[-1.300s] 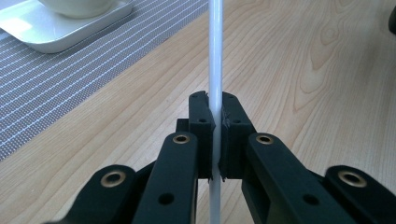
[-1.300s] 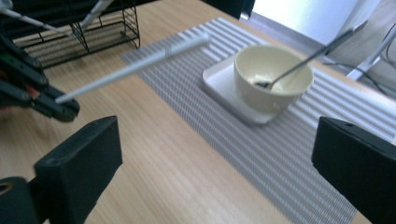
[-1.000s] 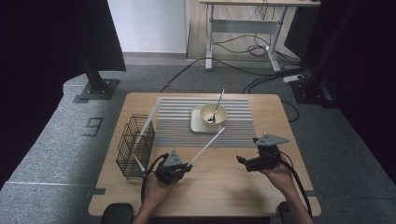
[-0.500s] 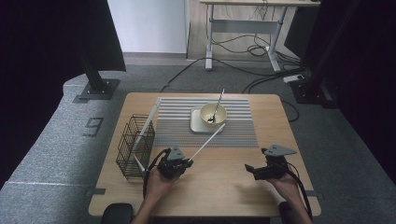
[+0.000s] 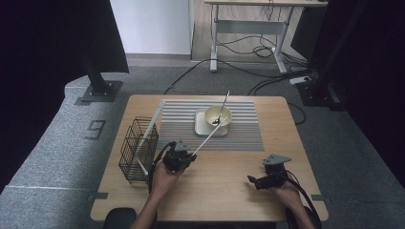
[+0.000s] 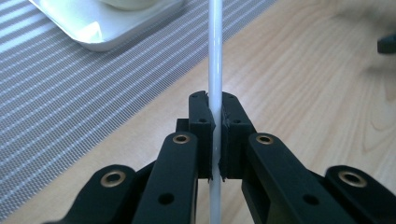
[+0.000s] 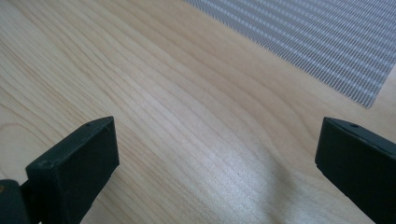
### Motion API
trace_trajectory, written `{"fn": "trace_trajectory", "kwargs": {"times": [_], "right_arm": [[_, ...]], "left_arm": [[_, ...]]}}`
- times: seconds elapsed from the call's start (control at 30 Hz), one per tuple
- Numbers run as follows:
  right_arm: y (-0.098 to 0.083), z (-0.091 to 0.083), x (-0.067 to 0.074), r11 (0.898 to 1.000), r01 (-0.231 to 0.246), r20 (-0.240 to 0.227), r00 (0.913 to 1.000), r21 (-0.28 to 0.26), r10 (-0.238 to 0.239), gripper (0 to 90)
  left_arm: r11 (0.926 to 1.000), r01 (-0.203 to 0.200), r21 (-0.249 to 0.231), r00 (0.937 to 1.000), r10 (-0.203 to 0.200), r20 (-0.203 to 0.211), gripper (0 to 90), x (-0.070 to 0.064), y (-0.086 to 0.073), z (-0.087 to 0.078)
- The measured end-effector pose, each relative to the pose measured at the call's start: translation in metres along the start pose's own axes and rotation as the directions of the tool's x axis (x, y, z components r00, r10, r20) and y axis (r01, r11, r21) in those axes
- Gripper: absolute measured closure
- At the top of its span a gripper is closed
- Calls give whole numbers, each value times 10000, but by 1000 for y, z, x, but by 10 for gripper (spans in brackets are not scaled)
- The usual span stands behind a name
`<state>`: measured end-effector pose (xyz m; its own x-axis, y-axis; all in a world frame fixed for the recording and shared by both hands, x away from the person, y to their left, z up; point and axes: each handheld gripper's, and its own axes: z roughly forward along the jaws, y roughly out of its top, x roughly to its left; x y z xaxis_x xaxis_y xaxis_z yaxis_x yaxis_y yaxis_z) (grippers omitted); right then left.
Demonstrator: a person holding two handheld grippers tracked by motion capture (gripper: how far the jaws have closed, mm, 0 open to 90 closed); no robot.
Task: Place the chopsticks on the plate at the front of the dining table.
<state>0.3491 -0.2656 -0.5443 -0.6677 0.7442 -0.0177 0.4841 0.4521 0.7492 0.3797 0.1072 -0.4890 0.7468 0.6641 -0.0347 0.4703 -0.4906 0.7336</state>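
Meanwhile the right gripper (image 5: 253, 180) has sunk toward the table (image 5: 229, 191), jaws wide and bare. The left gripper (image 5: 187, 159) stays clamped on the white stick (image 6: 215, 56), which slants ahead to the bowl (image 5: 218, 116) holding a spoon (image 5: 222, 107).

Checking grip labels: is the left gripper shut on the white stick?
Shut: the left gripper pinches the white stick between its pads.

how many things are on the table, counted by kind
long white sticks: 3, one clamped in the left gripper, one in the wire basket, one in the bowl
black wire basket: 1
cream round bowl: 1
white square plate: 1
grey striped mat: 1
total: 7
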Motion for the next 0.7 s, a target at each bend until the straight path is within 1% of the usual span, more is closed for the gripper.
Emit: {"fn": "trace_trajectory", "kwargs": {"times": [0.07,0.13,0.23,0.27,0.3,0.33,0.37,0.4,0.43,0.47,0.5,0.53,0.6,0.7], "right_arm": [[-2,3,0,9999,9,8,10000,137,-9,0],[-3,5,-1,9999,11,1,10000,165,-11,0],[-4,6,-1,9997,2,36,10000,249,-3,0],[-4,7,-1,9996,61,26,10000,283,-62,0],[-5,8,0,9994,81,41,10000,342,-83,0],[-5,8,0,9994,81,41,10000,342,-83,0],[-6,10,1,9987,139,49,9999,481,-142,0],[-6,10,1,9987,139,49,9999,481,-142,0],[-6,11,1,9988,73,8,10000,485,-73,0],[-6,11,0,9988,15,-22,10000,498,-14,0],[-7,11,0,9985,-204,-69,9998,500,208,0],[-7,12,-1,9984,-316,-65,9995,476,320,0],[-7,12,-1,9983,-304,-58,9995,487,307,0],[-7,12,-1,9984,-297,-54,9995,485,300,0]], "left_arm": [[10000,20,33,10000,-20,-94,852,3,4,2],[10000,45,50,9999,-45,-121,852,4,6,2],[9999,37,156,9996,-32,-277,852,9,16,6],[9999,37,156,9996,-32,-277,852,9,16,6],[9997,71,220,9994,-63,-350,852,12,21,8],[9997,71,220,9994,-63,-350,852,12,21,8],[9996,108,265,9990,-96,-440,852,15,25,11],[9996,108,265,9990,-96,-440,852,15,25,11],[9994,215,272,9987,-202,-476,852,17,29,13],[9994,215,272,9987,-202,-476,852,17,29,13],[9992,235,328,9982,-216,-553,852,21,32,15],[9990,270,360,9980,-249,-583,852,22,34,16],[9988,319,383,9975,-294,-644,852,25,36,17],[9977,485,464,9958,-447,-805,852,33,40,22]]}}
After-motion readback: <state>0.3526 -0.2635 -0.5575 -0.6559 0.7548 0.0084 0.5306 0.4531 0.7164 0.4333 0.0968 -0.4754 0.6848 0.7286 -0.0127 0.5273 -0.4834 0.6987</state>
